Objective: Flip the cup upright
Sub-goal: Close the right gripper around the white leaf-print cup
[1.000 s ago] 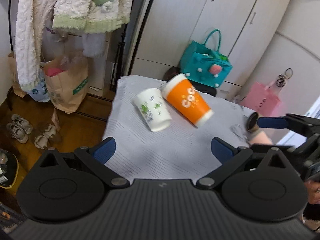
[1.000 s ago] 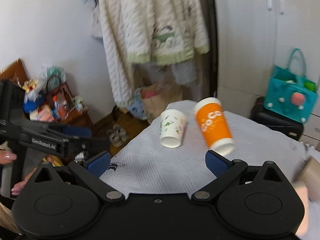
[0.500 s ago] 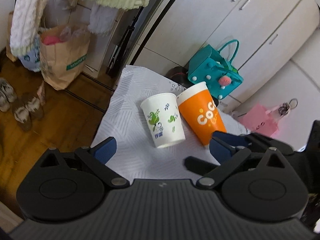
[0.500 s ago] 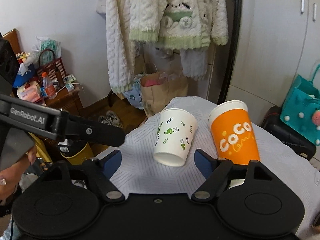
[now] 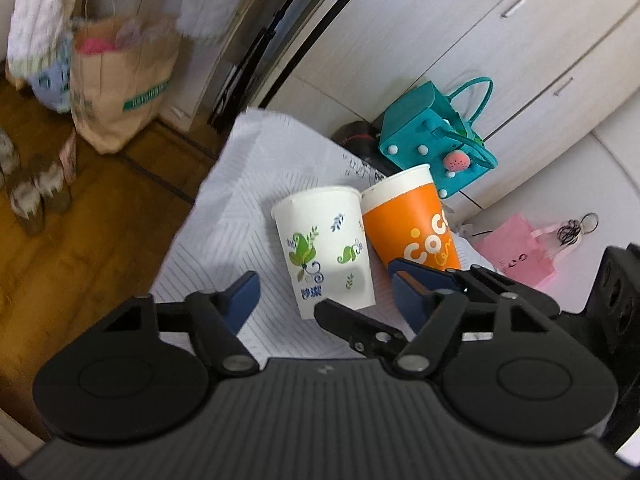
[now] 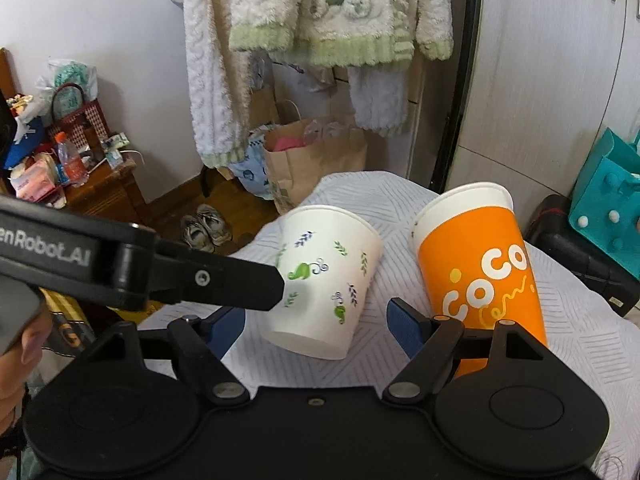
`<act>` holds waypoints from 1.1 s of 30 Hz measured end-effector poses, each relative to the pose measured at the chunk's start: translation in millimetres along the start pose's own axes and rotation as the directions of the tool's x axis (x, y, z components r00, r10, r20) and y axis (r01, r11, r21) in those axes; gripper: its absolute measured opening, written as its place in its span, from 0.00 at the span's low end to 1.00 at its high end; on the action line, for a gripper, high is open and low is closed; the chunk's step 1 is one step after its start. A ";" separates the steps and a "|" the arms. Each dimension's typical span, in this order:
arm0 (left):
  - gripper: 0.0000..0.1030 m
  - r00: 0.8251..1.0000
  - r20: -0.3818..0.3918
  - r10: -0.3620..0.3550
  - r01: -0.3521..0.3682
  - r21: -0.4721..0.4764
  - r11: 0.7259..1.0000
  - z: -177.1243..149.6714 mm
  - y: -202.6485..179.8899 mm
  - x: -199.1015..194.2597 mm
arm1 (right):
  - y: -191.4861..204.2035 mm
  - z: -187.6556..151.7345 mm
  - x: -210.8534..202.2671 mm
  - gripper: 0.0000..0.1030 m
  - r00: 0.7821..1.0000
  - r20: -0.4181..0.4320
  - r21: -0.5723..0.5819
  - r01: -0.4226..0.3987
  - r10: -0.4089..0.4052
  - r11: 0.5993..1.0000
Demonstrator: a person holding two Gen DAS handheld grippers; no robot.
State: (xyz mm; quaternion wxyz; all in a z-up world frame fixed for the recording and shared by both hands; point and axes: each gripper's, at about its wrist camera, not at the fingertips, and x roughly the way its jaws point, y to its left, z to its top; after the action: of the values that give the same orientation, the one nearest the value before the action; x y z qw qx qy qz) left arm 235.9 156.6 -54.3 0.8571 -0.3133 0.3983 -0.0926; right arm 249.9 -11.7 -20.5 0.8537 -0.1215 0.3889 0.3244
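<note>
White cup (image 6: pixel 324 284) lies on its side beside the orange cup (image 6: pixel 480 272). My left gripper (image 5: pixel 324 292) and right gripper (image 6: pixel 316 320) both spread, straddling the white cup.

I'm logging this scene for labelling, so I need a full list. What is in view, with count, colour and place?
white cup: 1, white with green leaf print, on its side on the cloth, left of the orange one
orange cup: 1, orange with white rim, on its side beside it
cloth: 1, pale grey patterned, covering the table
paper bag: 1, brown, on the floor behind
teal bag: 1, by the cabinets
pink bag: 1, on the floor
sweater: 1, cream and green, hanging
shoes: 1 pair, on the floor
left gripper: open, around the white cup
right gripper: open
</note>
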 end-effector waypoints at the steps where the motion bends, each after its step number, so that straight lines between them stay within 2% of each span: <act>1: 0.64 1.000 -0.009 -0.009 0.009 -0.018 1.000 -0.6 2.0 3.8 | -0.2 -0.8 1.4 0.79 1.000 -0.004 -0.002 0.002 -0.002 1.000; 7: 0.59 1.000 -0.018 -0.015 0.013 -0.067 0.998 -1.0 6.0 21.3 | -2.8 -1.0 13.1 0.77 1.000 -0.024 0.001 0.006 -0.006 1.000; 8: 0.58 1.000 -0.020 -0.022 0.020 -0.074 0.997 -0.3 6.4 23.0 | -2.8 -0.2 16.4 0.66 0.999 -0.033 0.005 -0.003 0.003 1.000; 9: 0.57 0.999 -0.024 -0.025 0.023 -0.081 0.996 0.3 6.3 25.0 | -3.7 -0.1 17.9 0.61 0.999 -0.042 0.012 -0.012 0.013 1.000; 12: 0.51 0.999 -0.038 -0.024 0.020 -0.088 0.996 0.8 4.3 29.6 | -4.3 0.5 18.7 0.62 0.999 -0.044 0.024 -0.020 0.021 1.000; 16: 0.50 0.997 -0.060 -0.040 0.033 -0.113 0.993 -2.2 1.3 34.6 | -2.0 -1.4 13.4 0.61 0.999 -0.049 0.029 -0.022 0.023 0.999; 23: 0.50 0.998 -0.062 -0.020 0.017 -0.057 0.998 -19.4 -22.1 13.1 | 2.6 -7.9 -11.8 0.61 0.997 -0.069 0.032 -0.024 0.027 0.999; 33: 0.50 0.992 -0.112 -0.061 0.058 -0.030 0.998 -53.2 -51.1 -18.8 | 15.4 -32.0 -64.5 0.61 0.996 -0.087 0.004 0.016 -0.016 1.000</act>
State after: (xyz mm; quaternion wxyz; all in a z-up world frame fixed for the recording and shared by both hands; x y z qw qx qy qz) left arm 188.5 99.4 -37.2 0.8260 -0.3306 0.4375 -0.1304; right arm 189.8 -44.3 6.8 0.8388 -0.1366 0.4255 0.3109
